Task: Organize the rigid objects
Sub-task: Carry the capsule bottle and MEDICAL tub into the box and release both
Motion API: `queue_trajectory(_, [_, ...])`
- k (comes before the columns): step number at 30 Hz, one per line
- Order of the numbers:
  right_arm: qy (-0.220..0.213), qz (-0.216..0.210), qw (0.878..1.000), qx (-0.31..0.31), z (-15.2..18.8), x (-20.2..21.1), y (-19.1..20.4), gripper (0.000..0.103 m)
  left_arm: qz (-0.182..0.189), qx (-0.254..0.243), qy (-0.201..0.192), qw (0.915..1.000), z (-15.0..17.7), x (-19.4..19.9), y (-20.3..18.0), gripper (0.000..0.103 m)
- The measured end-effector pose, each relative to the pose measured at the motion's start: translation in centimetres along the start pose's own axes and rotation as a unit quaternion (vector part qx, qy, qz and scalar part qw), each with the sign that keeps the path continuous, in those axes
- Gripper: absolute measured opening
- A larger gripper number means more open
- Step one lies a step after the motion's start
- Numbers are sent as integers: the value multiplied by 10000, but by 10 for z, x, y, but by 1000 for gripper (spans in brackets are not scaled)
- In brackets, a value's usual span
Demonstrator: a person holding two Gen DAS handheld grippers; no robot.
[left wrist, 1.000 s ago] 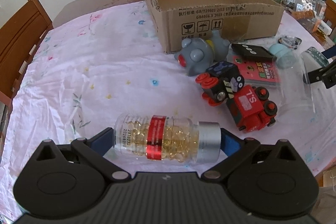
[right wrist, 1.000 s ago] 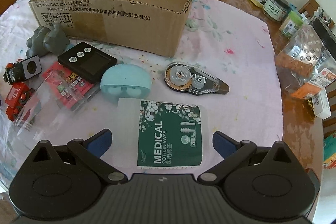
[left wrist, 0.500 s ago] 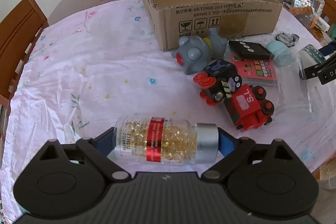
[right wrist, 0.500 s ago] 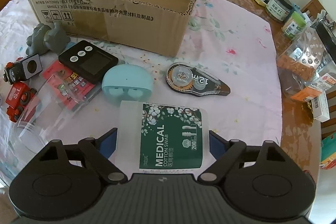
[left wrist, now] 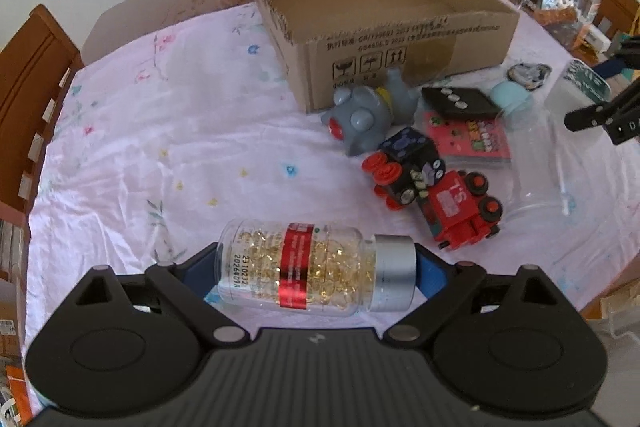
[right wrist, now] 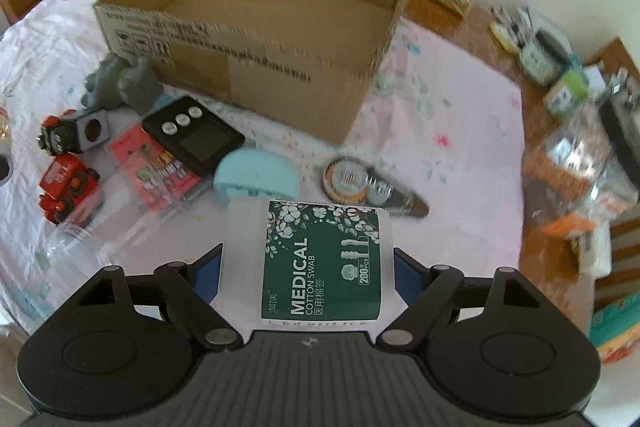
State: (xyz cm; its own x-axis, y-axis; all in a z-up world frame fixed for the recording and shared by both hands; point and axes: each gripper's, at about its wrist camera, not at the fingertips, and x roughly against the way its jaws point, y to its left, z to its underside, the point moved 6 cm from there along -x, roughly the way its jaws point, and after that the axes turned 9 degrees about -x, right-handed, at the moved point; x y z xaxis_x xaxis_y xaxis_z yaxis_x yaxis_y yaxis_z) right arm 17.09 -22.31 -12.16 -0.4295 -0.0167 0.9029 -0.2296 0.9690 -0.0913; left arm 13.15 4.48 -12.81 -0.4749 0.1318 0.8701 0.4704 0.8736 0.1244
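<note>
closing right tongs [right wrist: 308, 267] now clamp swab tub [right wrist: 308, 259], lifted; left tongs [left wrist: 316, 269] grip capsule bottle [left wrist: 316, 269].

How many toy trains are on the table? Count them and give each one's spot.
2. The black train lies on the cloth just in front of the grey toy; the red train lies touching it on the near side. Neither is in the cardboard box. None seems hidden.

Bright even daylight, soft shadows, fisheye-bent edges, right wrist view motion-blurred
</note>
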Motion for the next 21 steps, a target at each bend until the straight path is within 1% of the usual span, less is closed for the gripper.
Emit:
queue_trajectory(5, [-323,-157,9993,68,-25,27,-5,87,124,-30,-149,9998,-20,18,4,95])
queue_trajectory(10, [-676,-328,9971,142,-61,42,-7,87,190,4,-374,9991,-49,29,11,95])
queue_trajectory(16, [-955,-472,9942,139,-99,39,-13,87,69,-25,-722,9974,-96,33,23,95])
queue_trajectory(21, [-1120,-562,9921,119,-130,31,-19,87,-50,-55,-963,9953,-145,23,31,95])
